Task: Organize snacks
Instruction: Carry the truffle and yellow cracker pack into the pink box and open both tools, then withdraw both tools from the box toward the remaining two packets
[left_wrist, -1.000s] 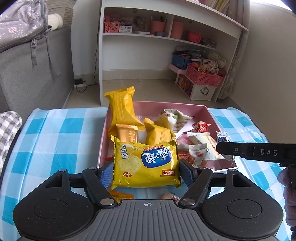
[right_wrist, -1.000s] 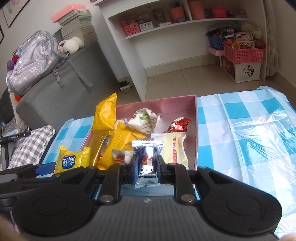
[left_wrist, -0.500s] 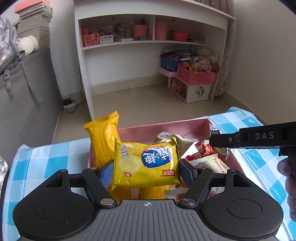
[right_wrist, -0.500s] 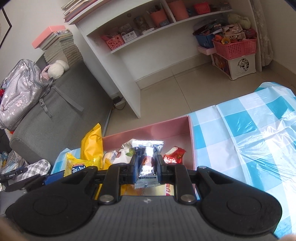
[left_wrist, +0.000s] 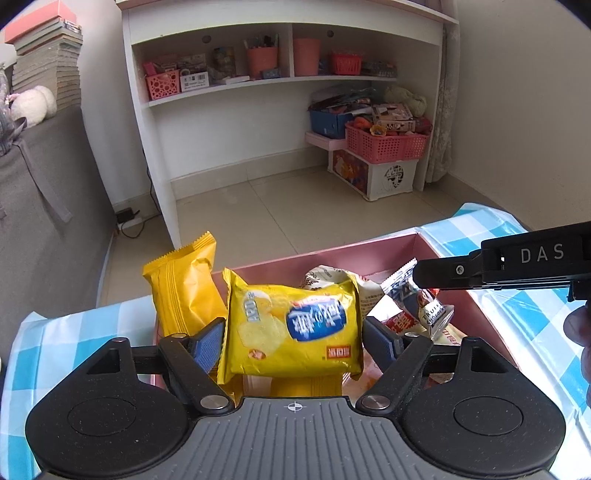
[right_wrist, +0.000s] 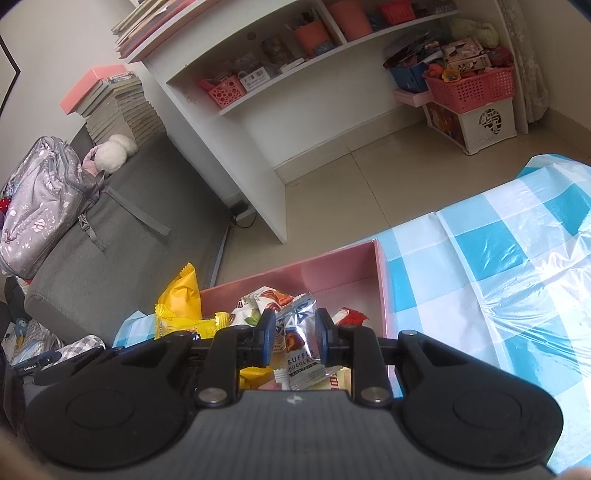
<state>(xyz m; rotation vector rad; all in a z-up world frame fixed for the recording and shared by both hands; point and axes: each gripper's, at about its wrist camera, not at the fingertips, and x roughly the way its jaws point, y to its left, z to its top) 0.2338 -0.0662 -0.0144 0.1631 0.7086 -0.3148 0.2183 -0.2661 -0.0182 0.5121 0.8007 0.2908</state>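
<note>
My left gripper (left_wrist: 293, 341) is shut on a yellow chip bag (left_wrist: 291, 328) and holds it above the pink box (left_wrist: 362, 254). My right gripper (right_wrist: 294, 338) is shut on a silver truffle chocolate packet (right_wrist: 301, 343), also above the pink box (right_wrist: 380, 273). The right gripper (left_wrist: 424, 275) reaches in from the right in the left wrist view with the silver packet (left_wrist: 424, 306). The box holds a tall yellow bag (left_wrist: 181, 284), a white nut packet (right_wrist: 258, 306), a red candy (right_wrist: 351, 315) and other snacks.
The box sits on a blue and white checked tablecloth (right_wrist: 498, 266). Beyond the table's far edge are a tiled floor, a white shelf unit (left_wrist: 221, 110), a pink basket on a white crate (left_wrist: 384, 155) and a grey sofa (right_wrist: 92, 221) with a backpack.
Both grippers have moved forward and risen over the box, each still holding its packet. The right gripper and its silver packet now sit closer to the chip bag.
</note>
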